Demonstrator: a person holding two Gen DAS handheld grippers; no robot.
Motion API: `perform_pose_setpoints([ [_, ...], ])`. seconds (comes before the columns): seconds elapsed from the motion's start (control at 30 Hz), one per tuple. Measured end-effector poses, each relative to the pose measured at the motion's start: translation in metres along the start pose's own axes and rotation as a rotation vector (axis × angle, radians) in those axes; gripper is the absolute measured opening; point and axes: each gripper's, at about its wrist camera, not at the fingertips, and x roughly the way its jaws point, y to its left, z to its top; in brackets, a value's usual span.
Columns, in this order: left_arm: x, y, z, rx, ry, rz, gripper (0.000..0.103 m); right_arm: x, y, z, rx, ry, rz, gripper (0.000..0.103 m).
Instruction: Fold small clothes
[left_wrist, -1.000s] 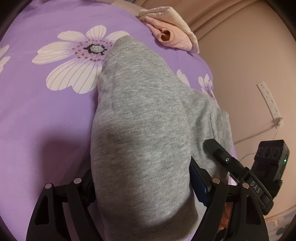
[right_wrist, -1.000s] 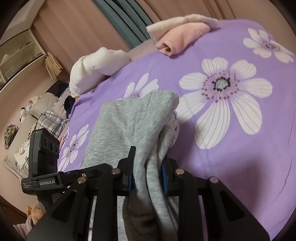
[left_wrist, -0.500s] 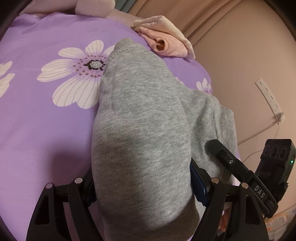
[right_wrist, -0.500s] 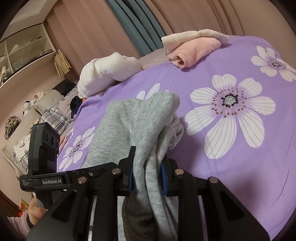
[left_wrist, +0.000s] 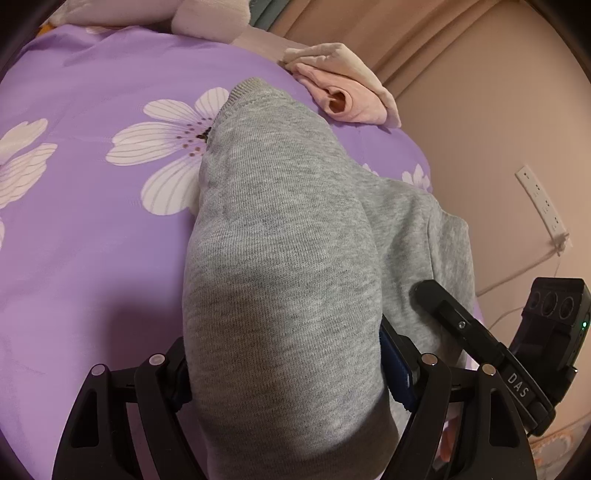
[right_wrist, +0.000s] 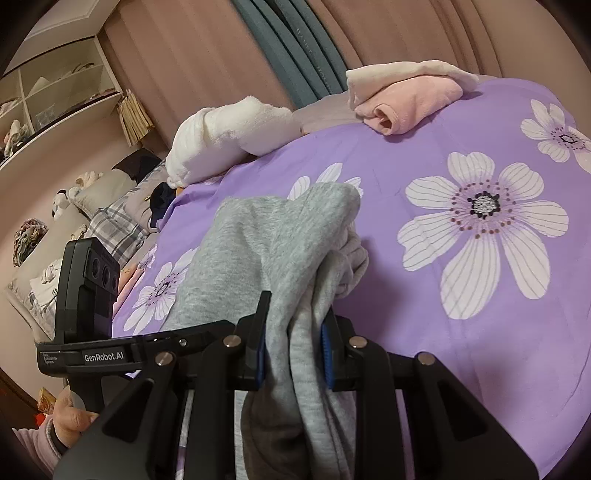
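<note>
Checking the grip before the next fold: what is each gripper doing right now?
Left gripper: shut on a wide bunch of the grey garment.
Right gripper: shut on a gathered edge of the grey garment.

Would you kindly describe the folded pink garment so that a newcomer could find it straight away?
Start at the purple flowered bedspread and look to its far edge, near the curtains. The folded pink garment lies there with a cream piece on top. Unlike the fluffy white bundle beside it, it is neatly folded, and one rolled open end shows.
</note>
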Motion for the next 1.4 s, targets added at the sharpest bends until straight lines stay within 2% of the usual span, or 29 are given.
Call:
perform_pose_setpoints([
  [0.43,-0.031,0.023,-0.010,-0.033,-0.017,0.026,0.081,0.016,0.030,-0.004,-0.018,0.030,0.028,0.024],
  [0.7,-0.043,0.034,-0.016,-0.046,-0.014,0.047,0.081,0.025,0.035,-0.007,-0.011,0.049,0.044,0.024],
  [1.4,-0.030,0.045,-0.014,-0.054,0.019,0.076,0.081,0.044,0.023,-0.014,0.049,0.120,0.041,0.024],
])
